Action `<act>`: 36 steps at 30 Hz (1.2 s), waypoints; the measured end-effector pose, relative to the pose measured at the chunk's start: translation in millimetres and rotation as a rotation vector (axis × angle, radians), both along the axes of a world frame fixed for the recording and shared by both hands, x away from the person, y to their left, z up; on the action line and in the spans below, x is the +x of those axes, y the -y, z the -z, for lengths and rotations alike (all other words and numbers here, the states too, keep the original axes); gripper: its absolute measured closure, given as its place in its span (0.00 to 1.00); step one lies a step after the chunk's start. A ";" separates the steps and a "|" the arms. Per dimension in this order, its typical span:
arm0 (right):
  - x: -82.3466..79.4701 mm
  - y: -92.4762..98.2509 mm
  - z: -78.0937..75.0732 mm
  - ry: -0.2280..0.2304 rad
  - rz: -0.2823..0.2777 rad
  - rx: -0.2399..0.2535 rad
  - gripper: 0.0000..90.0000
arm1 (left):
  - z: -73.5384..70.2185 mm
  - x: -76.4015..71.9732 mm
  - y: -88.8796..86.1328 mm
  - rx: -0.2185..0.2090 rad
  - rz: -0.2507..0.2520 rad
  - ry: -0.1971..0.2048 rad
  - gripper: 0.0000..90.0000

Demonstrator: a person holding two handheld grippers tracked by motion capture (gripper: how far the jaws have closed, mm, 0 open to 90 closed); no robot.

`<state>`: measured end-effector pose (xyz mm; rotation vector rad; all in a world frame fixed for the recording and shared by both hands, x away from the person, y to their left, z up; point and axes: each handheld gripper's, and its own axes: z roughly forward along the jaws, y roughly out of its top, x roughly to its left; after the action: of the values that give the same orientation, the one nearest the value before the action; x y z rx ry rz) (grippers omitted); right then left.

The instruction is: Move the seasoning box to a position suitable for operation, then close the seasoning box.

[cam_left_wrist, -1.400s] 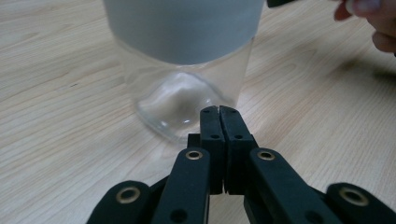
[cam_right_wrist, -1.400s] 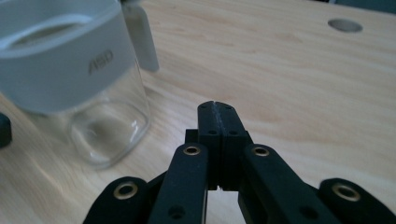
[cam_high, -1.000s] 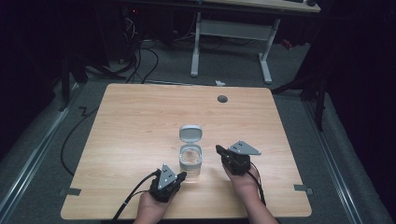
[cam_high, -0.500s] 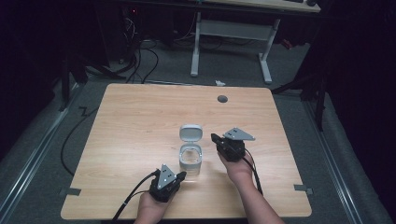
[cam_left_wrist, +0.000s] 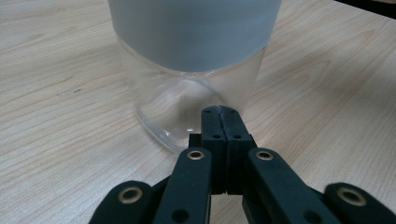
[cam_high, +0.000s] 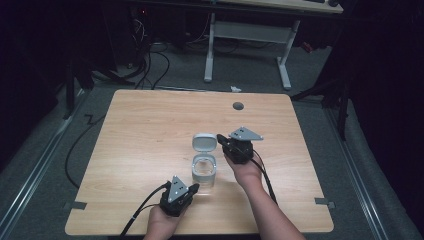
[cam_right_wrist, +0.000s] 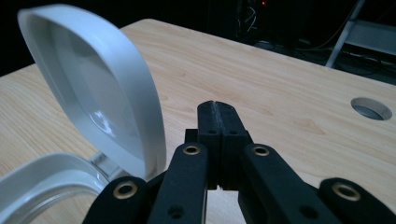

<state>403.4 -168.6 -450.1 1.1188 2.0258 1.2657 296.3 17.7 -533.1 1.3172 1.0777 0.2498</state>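
two grippers: both sit by the jar (cam_high: 204,169), each with its jaws pressed together and nothing between them.
change: a second ago the right gripper (cam_high: 221,139) was level with the jar's body on its right; now it is farther up the table, beside the raised lid (cam_high: 204,142).
left gripper (cam_high: 194,187): it stays put at the jar's near side; in the left gripper view its closed tips (cam_left_wrist: 219,112) are at the glass base (cam_left_wrist: 182,109), touching or just short, i cannot tell which.
lid: hinged at the jar's far edge, it stands open and tilted; in the right gripper view the lid (cam_right_wrist: 100,88) is just left of the closed tips (cam_right_wrist: 217,107), apart from them.
meaning: i judge the right gripper is lining up to nudge the lid shut while the left braces the jar; the closing is not yet done.
jar: clear glass with a grey band, upright, empty as far as i can see, right of the table's (cam_high: 140,150) middle toward the near edge.
surface: light wood, bare around the jar, with a round cable hole (cam_high: 238,106) far behind it.
room: dark; a white desk frame (cam_high: 245,35) and cables (cam_high: 145,60) lie well beyond the jar.
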 end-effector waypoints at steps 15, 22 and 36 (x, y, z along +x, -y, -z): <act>-9.5 -5.4 -15.7 0.028 -0.039 0.010 1.00 | -0.2 -0.2 -0.3 -0.007 0.001 -0.001 1.00; -23.1 -9.1 -23.2 0.044 -0.065 -0.002 1.00 | -0.4 0.1 -0.1 -0.017 0.008 -0.002 1.00; -51.5 -13.1 -7.0 0.022 -0.114 -0.002 1.00 | -0.8 -0.5 -1.1 -0.023 0.010 -0.002 0.99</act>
<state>351.8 -155.4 -443.1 0.9960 2.1001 1.3254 295.8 18.8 -532.3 1.3028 1.0726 0.2276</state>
